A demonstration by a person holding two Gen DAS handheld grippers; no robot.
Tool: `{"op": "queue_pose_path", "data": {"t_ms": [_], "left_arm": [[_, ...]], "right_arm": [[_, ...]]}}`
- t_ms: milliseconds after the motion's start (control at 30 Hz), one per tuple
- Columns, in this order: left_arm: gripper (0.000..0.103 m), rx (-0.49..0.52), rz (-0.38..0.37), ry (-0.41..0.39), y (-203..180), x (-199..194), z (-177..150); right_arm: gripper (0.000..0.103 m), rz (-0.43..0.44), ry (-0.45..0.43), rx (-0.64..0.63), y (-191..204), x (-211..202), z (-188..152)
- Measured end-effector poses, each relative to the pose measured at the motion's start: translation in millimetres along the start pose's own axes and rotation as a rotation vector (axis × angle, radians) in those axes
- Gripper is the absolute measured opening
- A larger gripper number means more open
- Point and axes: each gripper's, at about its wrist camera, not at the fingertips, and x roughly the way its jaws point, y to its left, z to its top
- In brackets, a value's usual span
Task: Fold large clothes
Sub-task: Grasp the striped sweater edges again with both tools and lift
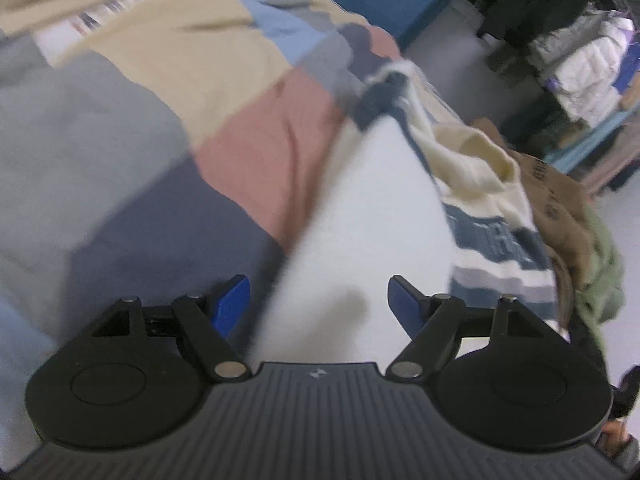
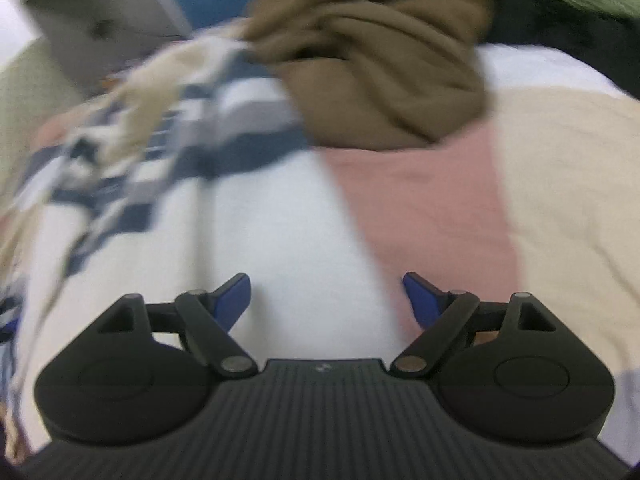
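Left gripper (image 1: 319, 304) spread wide over white striped sweater (image 1: 360, 232), right gripper (image 2: 326, 300) likewise released, only its view showing brown garment (image 2: 384, 84) ahead, patchwork bedspread (image 2: 540, 200) beneath.

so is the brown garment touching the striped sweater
Touching. The right wrist view shows the brown garment lying over the far edge of the striped sweater, with no gap between them.

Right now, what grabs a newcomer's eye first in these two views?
The white and navy striped sweater sprawls across the colour-block bedspread, filling the middle of both views. A brown garment is heaped beyond it. Both the left gripper and the right gripper hang open over the white cloth, holding nothing.
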Motion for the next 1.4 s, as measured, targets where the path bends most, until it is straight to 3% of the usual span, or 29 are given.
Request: {"op": "queue_pose_path", "data": {"t_ms": [100, 200, 267, 300, 333, 367, 400, 467, 567, 733, 833, 933, 1067, 1233, 1400], "left_arm": [[0.078, 0.061, 0.012, 0.007, -14.4, 10.1, -5.3], [0.073, 0.105, 0.038, 0.013, -26.7, 20.0, -13.6], [0.053, 0.145, 0.093, 0.033, -34.0, 26.5, -18.3], [0.048, 0.158, 0.107, 0.03, -37.3, 26.9, -19.8], [0.035, 0.169, 0.108, 0.01, -41.0, 24.3, -21.6], [0.027, 0.179, 0.113, -0.02, -44.2, 18.5, -23.1], [0.026, 0.187, 0.116, -0.051, -48.9, 11.9, -23.9], [0.022, 0.19, 0.108, -0.106, -57.0, -2.3, -23.6], [0.015, 0.167, 0.074, -0.207, -62.6, -30.4, -19.2], [0.014, 0.131, 0.123, -0.352, -54.7, -73.4, -1.8], [0.014, 0.05, 0.214, -0.446, -28.4, -89.7, 8.7], [0.014, -0.024, 0.352, -0.53, 0.9, -97.5, 17.1], [0.014, 0.031, 0.558, -0.636, 19.2, -99.3, 29.0], [0.014, 0.021, 0.688, -0.614, 51.0, -81.3, 43.7], [0.014, 0.031, 0.764, -0.555, 74.5, -53.6, 57.7]], "right_arm": [[0.085, -0.055, 0.021, -0.113, 18.2, 8.0, -3.9], [0.085, -0.06, 0.037, -0.097, 15.6, 14.0, -5.4], [0.08, -0.087, 0.045, -0.153, 21.9, 16.8, -9.8], [0.078, -0.11, 0.046, -0.203, 28.7, 16.4, -12.9], [0.07, -0.132, 0.043, -0.245, 32.7, 14.3, -15.2], [0.055, -0.159, 0.036, -0.286, 37.9, 11.5, -17.9], [0.047, -0.183, 0.023, -0.318, 42.0, 6.7, -20.1], [0.01, -0.213, -0.011, -0.34, 42.8, -4.8, -19.7], [0.01, -0.218, -0.098, -0.314, 39.5, -27.4, -15.0], [0.009, -0.273, -0.275, -0.353, 54.1, -60.2, -10.1], [0.009, -0.349, -0.359, -0.342, 51.5, -69.6, -0.4], [0.009, -0.428, -0.414, -0.261, 31.9, -69.7, 19.1], [0.009, -0.502, -0.453, -0.102, -6.2, -63.6, 45.1], [0.009, -0.627, -0.483, -0.047, -34.4, -44.1, 68.5], [0.009, -0.659, -0.435, 0.012, -59.5, -11.4, 78.3]]}}
